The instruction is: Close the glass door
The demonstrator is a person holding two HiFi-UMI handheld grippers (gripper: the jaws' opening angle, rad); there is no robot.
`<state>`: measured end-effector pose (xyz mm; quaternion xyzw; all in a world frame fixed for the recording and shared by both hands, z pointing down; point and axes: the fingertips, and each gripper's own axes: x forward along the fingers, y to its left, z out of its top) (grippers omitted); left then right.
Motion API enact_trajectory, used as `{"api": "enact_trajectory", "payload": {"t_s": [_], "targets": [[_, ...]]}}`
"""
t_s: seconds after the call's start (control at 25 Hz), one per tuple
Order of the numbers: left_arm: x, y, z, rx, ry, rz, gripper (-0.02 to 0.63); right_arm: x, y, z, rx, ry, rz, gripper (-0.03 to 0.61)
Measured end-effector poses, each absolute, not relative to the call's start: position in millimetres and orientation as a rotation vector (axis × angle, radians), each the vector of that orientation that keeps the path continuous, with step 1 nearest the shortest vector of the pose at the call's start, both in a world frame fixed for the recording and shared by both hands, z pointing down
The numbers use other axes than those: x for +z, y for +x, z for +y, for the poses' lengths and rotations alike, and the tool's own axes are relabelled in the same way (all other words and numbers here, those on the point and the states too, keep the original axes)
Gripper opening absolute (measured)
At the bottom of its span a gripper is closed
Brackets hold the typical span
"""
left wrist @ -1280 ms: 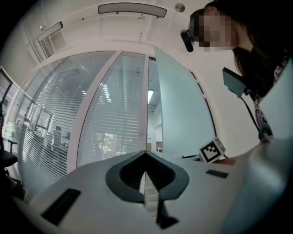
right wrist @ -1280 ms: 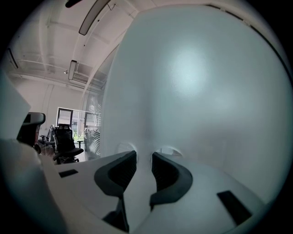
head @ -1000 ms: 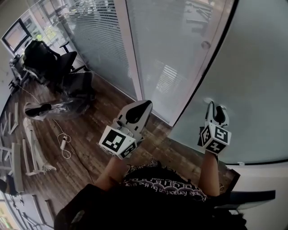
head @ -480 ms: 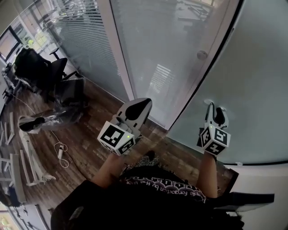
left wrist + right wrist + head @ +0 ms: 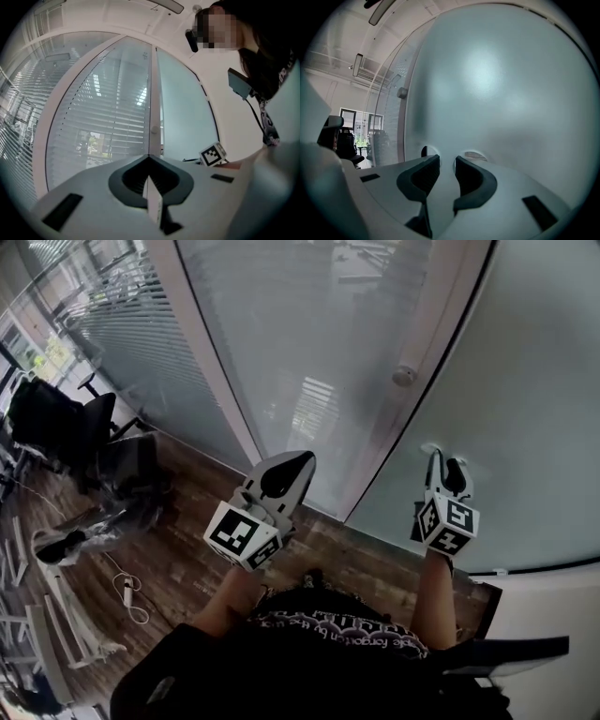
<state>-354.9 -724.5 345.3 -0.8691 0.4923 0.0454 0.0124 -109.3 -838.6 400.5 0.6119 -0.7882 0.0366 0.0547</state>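
The frosted glass door (image 5: 525, 381) fills the right of the head view and nearly all of the right gripper view (image 5: 497, 84). My right gripper (image 5: 441, 458) points level with its tips against the pane. Its jaws (image 5: 446, 161) stand a little apart with nothing between them. My left gripper (image 5: 306, 457) hovers left of the door's dark edge, touching nothing. In the left gripper view its jaws (image 5: 149, 157) meet at the tips, aimed at the white post with a round knob (image 5: 153, 130) (image 5: 403, 376).
A fixed glass wall with blinds (image 5: 122, 324) runs left of the post. Black office chairs (image 5: 56, 427) stand on the wood floor at far left, with a cable and power strip (image 5: 127, 592) and white frames (image 5: 56, 615) nearby. A white wall lies right of the door.
The post with the knob has drawn lower and nearer in the head view, and the chairs have slid toward the left edge. Both grippers moved along with the door; their jaws look unchanged.
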Motion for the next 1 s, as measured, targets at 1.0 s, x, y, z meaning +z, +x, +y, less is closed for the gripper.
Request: {"api": "enact_trajectory", "payload": {"t_s": [1.0], "targets": [[346,-355,-748,0.147,-2.751,1.479,0.002,403,-99,-877,0.132,1.915,-2.338,0.106]]}}
